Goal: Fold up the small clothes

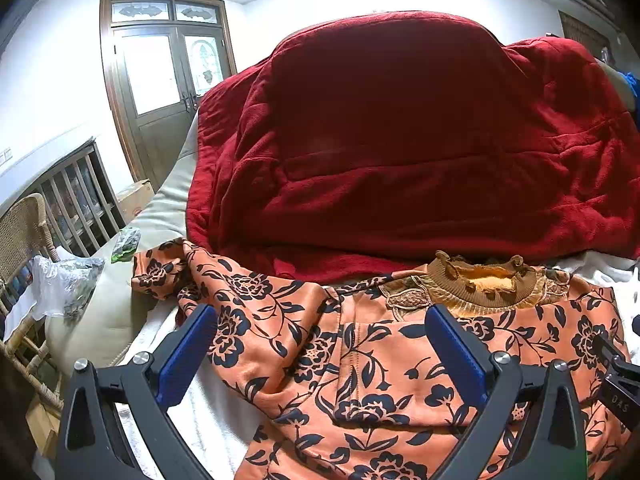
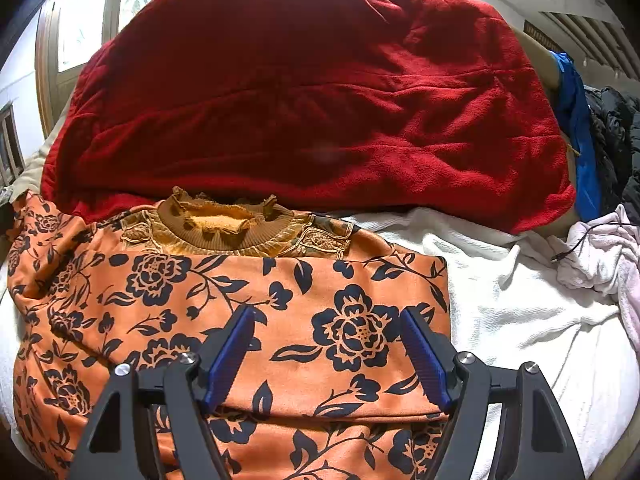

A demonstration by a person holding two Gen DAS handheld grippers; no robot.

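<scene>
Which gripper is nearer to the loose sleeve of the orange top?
Left. The left gripper hovers open beside the sleeve; the right gripper is open over the folded side, away from it.

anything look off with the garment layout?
One sleeve of the orange floral top is bunched and crumpled out to the side, not laid flat. The opposite side is already folded in with a straight edge.

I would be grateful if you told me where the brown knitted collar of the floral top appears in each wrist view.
Left wrist view: the brown knitted collar sits right of centre, just above the left claw's right finger.
Right wrist view: the collar sits left of centre, above the floral panel.
Shared landmark: the red blanket, directly behind the collar in both.
</scene>
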